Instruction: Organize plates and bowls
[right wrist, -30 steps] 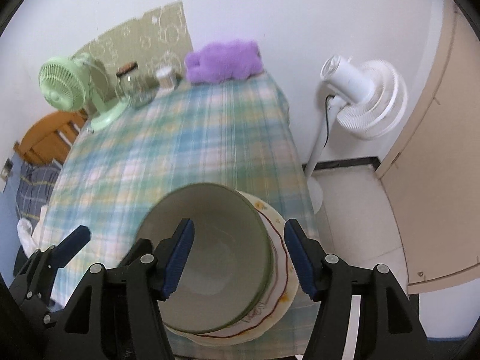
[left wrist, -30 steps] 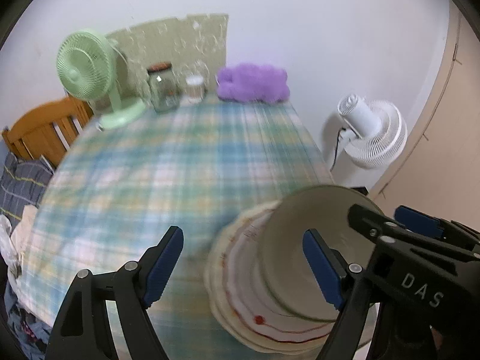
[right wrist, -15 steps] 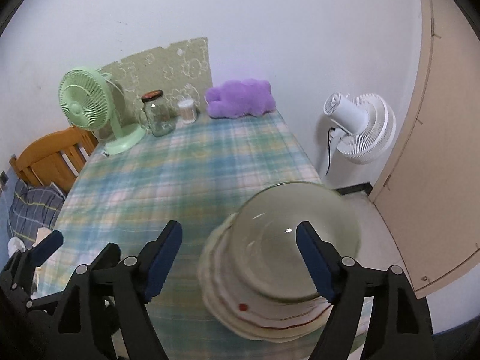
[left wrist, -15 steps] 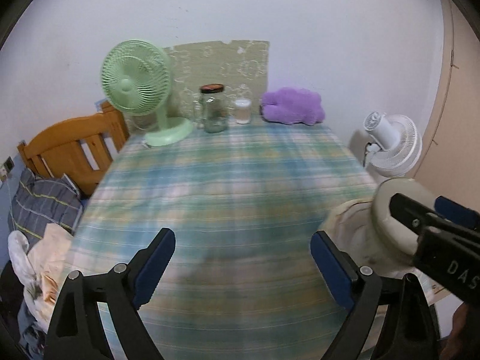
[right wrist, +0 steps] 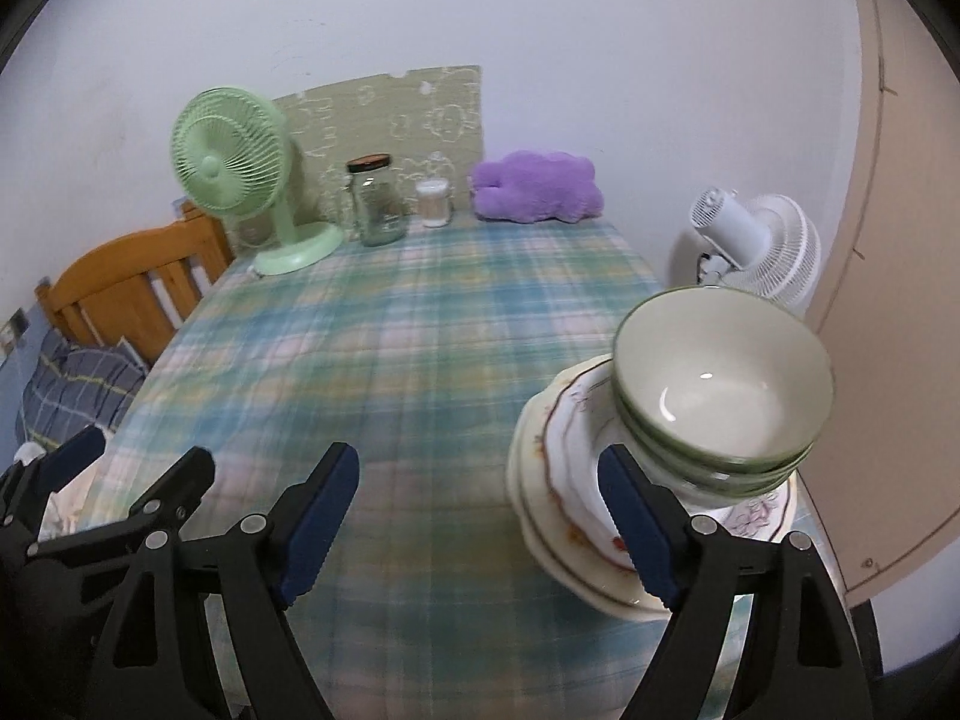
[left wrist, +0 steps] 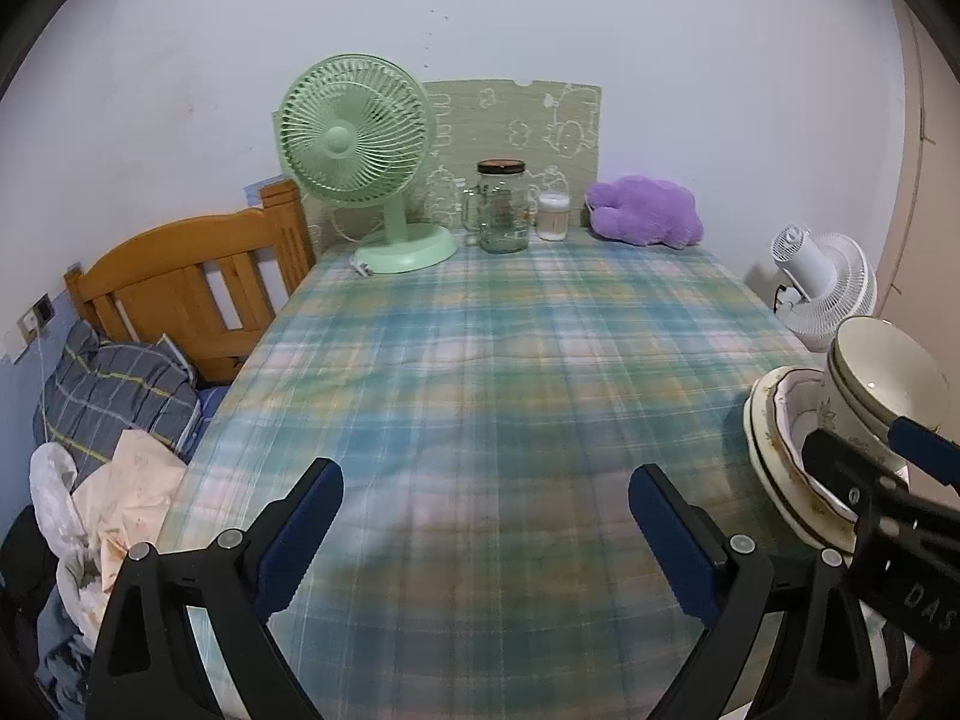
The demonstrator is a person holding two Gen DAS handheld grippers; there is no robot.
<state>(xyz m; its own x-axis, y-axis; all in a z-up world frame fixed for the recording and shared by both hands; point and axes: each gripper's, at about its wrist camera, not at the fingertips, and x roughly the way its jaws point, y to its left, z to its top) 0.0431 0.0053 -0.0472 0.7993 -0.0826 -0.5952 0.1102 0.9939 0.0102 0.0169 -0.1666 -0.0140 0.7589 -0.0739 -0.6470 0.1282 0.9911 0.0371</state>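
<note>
- So, stacking looks done to me: nested bowls [right wrist: 720, 384] sit on the plate stack [right wrist: 564, 498], all at the near right edge of the table [right wrist: 420, 360].
- I count at least two green-rimmed bowls one inside the other, tilted a little toward the table's right edge. Plates below look like three or four; motion blur stops me being sure.
- Right gripper [right wrist: 480, 516] is spread wide, holding nothing. Its right finger [right wrist: 636, 534] overlaps the plate stack in view; I can't tell if it touches.
- Left gripper [left wrist: 486, 534] is also wide and empty, over bare cloth to the left of the stack.
- Far end of the table: green fan [left wrist: 360, 162], glass jar [left wrist: 503, 207], purple plush [left wrist: 645, 213], all well apart from the stack.
- My read on the next move: nothing loose remains on the cloth, so either retreat both grippers or nudge the stack inward, since it sits close to the edge.
- Risk if I nudge: tilted bowls could slide, so push low on the plates.
</note>
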